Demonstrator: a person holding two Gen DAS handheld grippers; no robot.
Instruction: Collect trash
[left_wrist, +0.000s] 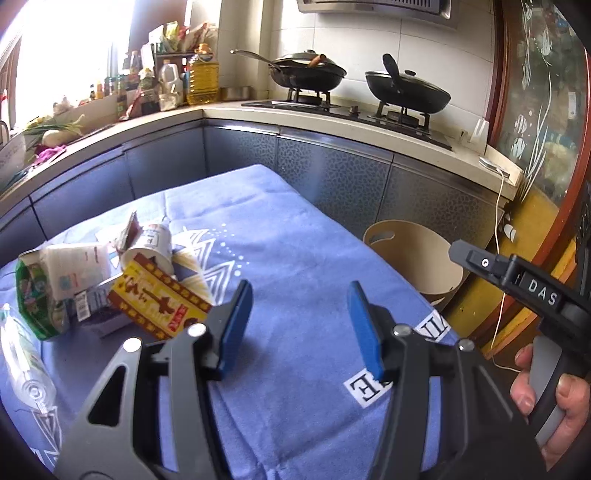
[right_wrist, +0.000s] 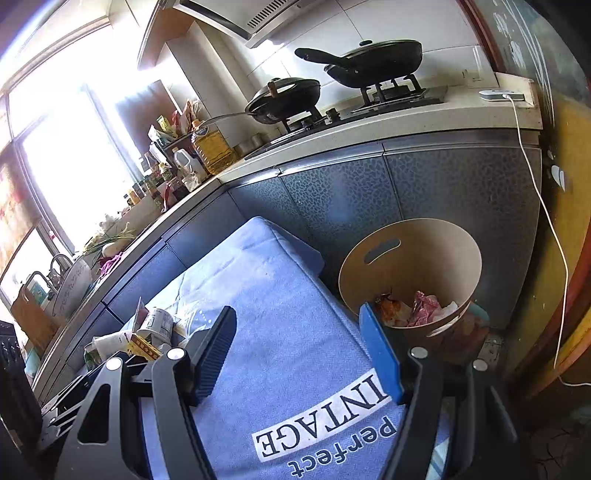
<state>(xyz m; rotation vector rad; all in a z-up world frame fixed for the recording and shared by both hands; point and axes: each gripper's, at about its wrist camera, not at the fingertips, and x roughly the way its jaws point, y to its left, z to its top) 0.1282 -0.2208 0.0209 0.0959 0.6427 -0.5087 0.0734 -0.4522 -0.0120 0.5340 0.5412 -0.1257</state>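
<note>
Left gripper (left_wrist: 299, 325) and right gripper (right_wrist: 306, 350): jaws apart, nothing between. Pile of crumpled cartons and paper cup (left_wrist: 110, 280) at nine o'clock on blue printed cloth (left_wrist: 295, 240). Round beige plastic bin (right_wrist: 417, 273) at two o'clock, some waste inside. Risk: loose stacked pile may slide, flat carton may slip from pads.

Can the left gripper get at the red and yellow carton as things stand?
Probably yes. The left gripper is open and empty, and the red and yellow carton lies on top of the pile just beside its left finger, nothing between.
</note>
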